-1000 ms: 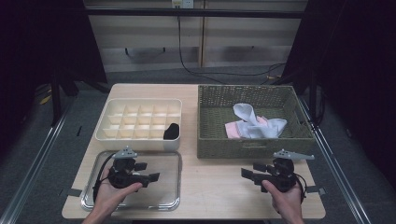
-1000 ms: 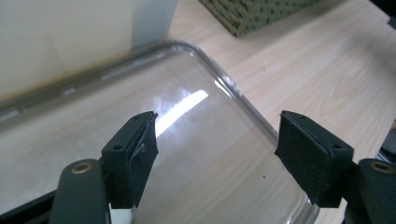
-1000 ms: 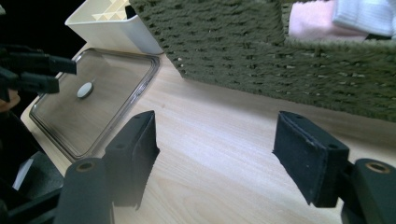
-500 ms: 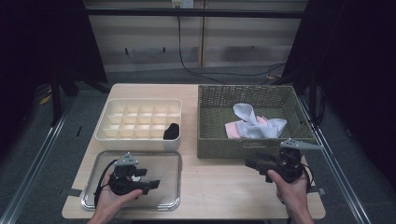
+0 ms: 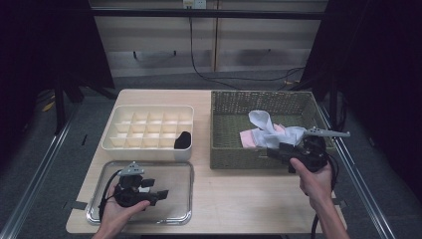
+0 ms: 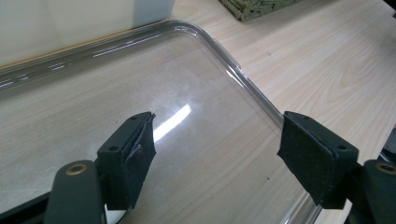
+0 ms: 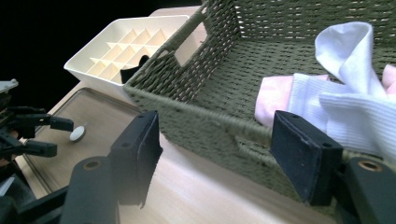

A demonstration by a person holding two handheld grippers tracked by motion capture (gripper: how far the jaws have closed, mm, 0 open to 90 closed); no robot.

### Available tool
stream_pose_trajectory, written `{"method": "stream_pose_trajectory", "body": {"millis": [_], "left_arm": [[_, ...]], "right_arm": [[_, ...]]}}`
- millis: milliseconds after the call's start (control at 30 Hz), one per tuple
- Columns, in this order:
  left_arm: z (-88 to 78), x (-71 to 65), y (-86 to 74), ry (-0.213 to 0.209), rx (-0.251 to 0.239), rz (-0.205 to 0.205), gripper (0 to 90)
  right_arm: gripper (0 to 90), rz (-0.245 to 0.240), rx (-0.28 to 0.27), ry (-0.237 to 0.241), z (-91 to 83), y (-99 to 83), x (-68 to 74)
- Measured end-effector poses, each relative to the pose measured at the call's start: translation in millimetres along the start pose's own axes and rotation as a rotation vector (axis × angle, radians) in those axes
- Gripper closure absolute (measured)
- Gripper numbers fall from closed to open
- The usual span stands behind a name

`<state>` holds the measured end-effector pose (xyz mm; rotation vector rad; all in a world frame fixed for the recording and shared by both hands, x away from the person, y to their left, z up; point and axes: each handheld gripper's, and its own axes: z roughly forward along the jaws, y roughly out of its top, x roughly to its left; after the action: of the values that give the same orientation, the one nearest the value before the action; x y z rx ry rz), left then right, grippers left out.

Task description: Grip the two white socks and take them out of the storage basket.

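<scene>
Two socks (image 5: 271, 132), white over pink.

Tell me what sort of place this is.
Likely a recording bench in a lab, not a home: a bare wooden table between metal rails, dark curtains around it, cables on the back wall, and a person working a handheld right gripper near a wicker basket of socks.

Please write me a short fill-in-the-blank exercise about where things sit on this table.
1. The white and pink socks lie in the woven ____.
2. The left gripper hovers over the clear ____.
3. A black item sits in one compartment of the cream ____.
4. The right gripper, jaws ____, is at the front wall.

Missing words: basket; tray; organizer; open
</scene>
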<state>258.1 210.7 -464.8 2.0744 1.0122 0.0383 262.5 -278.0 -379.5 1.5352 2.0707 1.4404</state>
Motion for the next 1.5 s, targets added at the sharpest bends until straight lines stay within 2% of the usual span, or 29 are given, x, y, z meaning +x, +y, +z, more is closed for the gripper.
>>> {"method": "stream_pose_trajectory", "body": {"millis": [133,200,300,533,867,1100,1200,1367,1500], "left_arm": [[-0.8,-3.7,0.2,0.001,0.006,0.023,25.9],[-3.3,-5.3,0.9,0.002,-0.006,0.034,24.7],[-4.8,-7.2,1.1,-0.005,-0.022,0.03,24.5],[-3.9,-5.7,0.6,-0.007,-0.009,0.043,24.5],[-4.1,1.3,0.3,-0.003,-0.017,0.016,24.5],[-4.2,3.6,1.3,-0.015,-0.024,0.024,23.8],[-4.4,3.5,1.2,-0.02,-0.027,0.027,23.8],[-4.7,5.0,1.2,-0.023,-0.027,0.024,23.8],[-5.5,6.0,1.2,-0.024,-0.031,0.02,23.7]], "right_arm": [[34.4,0.003,0.013,-0.006,4.4,8.6,-7.4],[34.9,0.005,0.016,-0.005,5.6,12.3,-10.0],[36.3,0.008,0.031,-0.02,9.2,17.0,-13.0],[44.4,0.014,0.072,-0.042,18.8,29.9,-25.9],[55.3,0.029,0.117,-0.082,36.0,51.2,-49.4],[59.2,0.027,0.139,-0.106,54.5,74.3,-59.9],[60.6,0.022,0.168,-0.114,63.3,81.9,-64.9],[63.3,0.037,0.201,-0.137,76.1,89.2,-75.0],[65.2,0.058,0.221,-0.137,87.2,91.5,-82.7]]}}
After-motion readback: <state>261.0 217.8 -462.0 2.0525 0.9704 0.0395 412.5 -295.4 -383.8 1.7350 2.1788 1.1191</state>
